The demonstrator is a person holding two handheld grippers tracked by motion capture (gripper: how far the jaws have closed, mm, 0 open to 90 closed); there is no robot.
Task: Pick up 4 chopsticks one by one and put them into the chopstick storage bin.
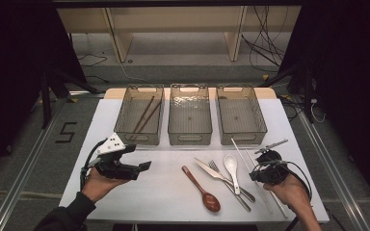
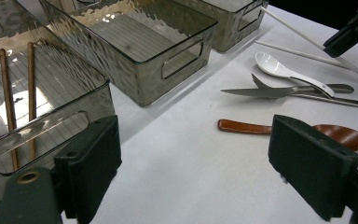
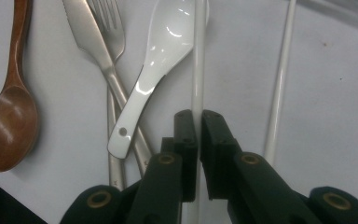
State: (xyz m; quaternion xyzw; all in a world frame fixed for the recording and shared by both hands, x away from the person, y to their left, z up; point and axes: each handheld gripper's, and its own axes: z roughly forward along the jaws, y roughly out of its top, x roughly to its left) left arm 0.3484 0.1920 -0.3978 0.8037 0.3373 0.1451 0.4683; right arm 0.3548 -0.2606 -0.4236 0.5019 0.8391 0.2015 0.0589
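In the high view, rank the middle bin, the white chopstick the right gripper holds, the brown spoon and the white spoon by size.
1. Middle bin, plainly largest.
2. White chopstick, longest of the utensils but thin.
3. Brown spoon.
4. White spoon, somewhat shorter than the brown one.

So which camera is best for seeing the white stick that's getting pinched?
The right gripper view: the white chopstick runs straight up from between the shut right tongs. The high view shows it thin and small near the right tongs. The left gripper view shows it far off.

White chopstick (far end) cut off by the top edge
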